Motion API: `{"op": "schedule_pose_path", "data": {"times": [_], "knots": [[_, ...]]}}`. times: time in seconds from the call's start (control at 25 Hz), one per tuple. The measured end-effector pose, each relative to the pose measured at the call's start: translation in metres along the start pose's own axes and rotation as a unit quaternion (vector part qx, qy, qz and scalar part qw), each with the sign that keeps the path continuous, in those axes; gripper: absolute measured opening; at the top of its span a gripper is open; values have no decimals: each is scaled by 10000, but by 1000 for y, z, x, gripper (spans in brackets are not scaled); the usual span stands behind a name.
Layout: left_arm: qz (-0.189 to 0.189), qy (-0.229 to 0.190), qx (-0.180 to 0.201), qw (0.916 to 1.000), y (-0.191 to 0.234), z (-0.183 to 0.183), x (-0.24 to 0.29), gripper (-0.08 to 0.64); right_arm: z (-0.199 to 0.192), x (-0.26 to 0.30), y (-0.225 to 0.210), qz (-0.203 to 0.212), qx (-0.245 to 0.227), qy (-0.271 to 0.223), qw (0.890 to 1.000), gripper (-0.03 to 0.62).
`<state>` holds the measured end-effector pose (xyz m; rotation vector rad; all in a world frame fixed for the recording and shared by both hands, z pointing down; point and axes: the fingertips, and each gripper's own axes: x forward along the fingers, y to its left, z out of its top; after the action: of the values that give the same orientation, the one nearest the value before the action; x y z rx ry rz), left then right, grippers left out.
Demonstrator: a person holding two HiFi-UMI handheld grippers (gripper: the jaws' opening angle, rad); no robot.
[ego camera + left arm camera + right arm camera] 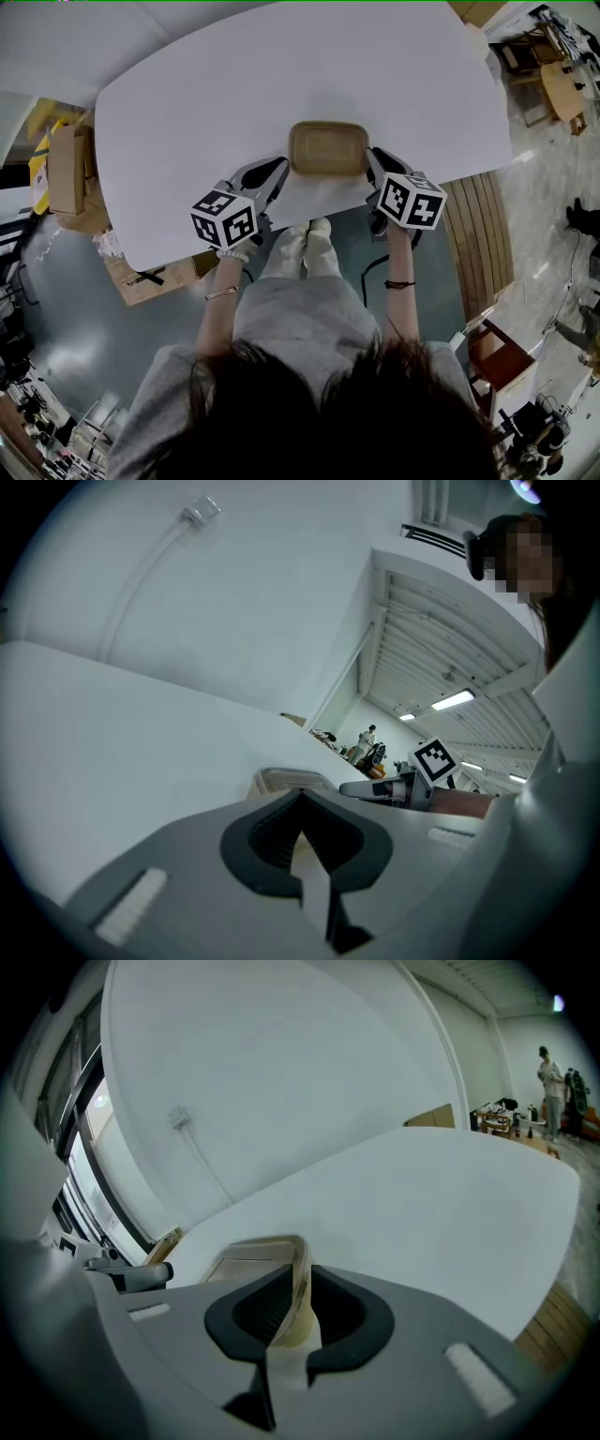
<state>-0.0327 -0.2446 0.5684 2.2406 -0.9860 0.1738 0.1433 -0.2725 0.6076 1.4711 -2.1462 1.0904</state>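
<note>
The tan tray [327, 148] lies flat on the white desk [281, 66], at the desk's 6 o'clock edge, right in front of the person. The right claw [295, 1283] is clenched on the tray's rim at the tray's 3 o'clock side. The right gripper view shows the curled rim passing straight between the two dark pads. The left claw [300, 799] sits at the tray's 9 o'clock side. Its jaws are drawn in until the tips meet, with a cream sliver of the tray's edge between them, so it seems to be pinching that rim too, though less deeply than the right.

As I judge it, the step in hand is a two-sided grip, already made, with the tray not yet off the desk. Any move from here calls for both claws to travel together and level. The rim looks thin, and the left claw's shallow hold could slip if one side leads or twists.
</note>
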Motion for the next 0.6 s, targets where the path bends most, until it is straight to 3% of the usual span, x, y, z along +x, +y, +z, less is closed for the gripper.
{"op": "schedule_pose_path", "data": {"times": [0.6], "knots": [[77, -59, -50, 9999, 2, -1, 0, -5, 2, 6, -2, -109, 238, 5, 9997, 55]]}}
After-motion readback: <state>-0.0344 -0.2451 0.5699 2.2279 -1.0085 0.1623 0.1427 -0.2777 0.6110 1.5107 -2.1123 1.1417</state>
